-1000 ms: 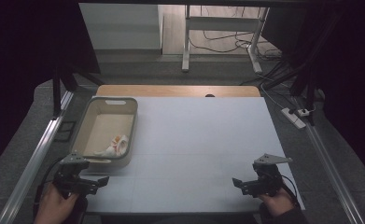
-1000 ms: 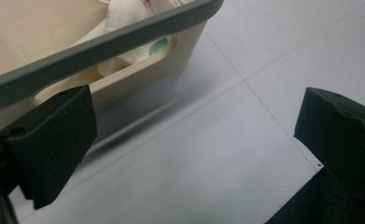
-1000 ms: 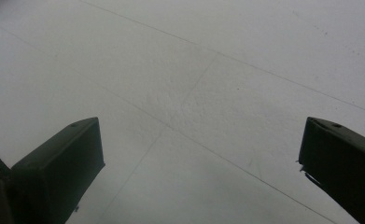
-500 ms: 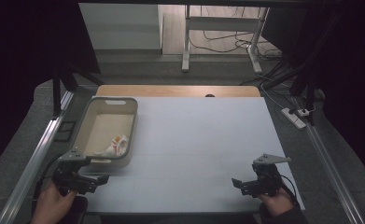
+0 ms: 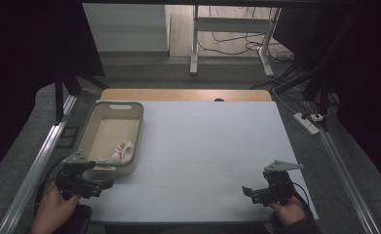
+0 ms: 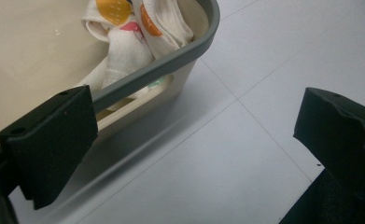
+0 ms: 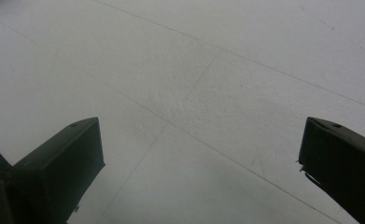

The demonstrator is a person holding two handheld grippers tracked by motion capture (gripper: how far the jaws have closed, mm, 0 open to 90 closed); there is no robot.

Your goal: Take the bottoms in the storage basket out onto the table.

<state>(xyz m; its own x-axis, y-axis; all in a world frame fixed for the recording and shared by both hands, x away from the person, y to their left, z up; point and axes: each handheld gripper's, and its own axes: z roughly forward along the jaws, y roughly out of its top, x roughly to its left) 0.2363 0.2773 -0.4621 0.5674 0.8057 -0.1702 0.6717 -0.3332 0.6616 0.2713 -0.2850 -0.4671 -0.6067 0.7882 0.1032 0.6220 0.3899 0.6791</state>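
— So, how far along does this look to you?

— Hardly begun, I'd judge. The patterned cloth point(image 5: 121, 152) lies crumpled in the near right corner of the beige plastic bin point(image 5: 111, 107), which stands on the left side of the white table point(image 5: 212, 146). Nothing is gripped and nothing lies out on the tabletop.

— Where's the left gripper point(image 5: 99, 185)?

— Just near of the bin's near edge, low over the table, with the jaws spread wide. In the left gripper view its one jaw overlaps the grey rim point(image 6: 171, 56) and the other stands over bare table; the cloth, white with orange and red spots point(image 6: 138, 28), sits just beyond that rim, untouched.

— And the right gripper point(image 5: 249, 192)?

— Well apart, at the near right of the table, also spread, pointing left. The right gripper view has plain white surface between its jaws.

— So what's left?

— All of it, as I read it: if the cloth is what's being worked on, the left gripper must reach over the rim, pinch it and lift it out. The right looks to be waiting.
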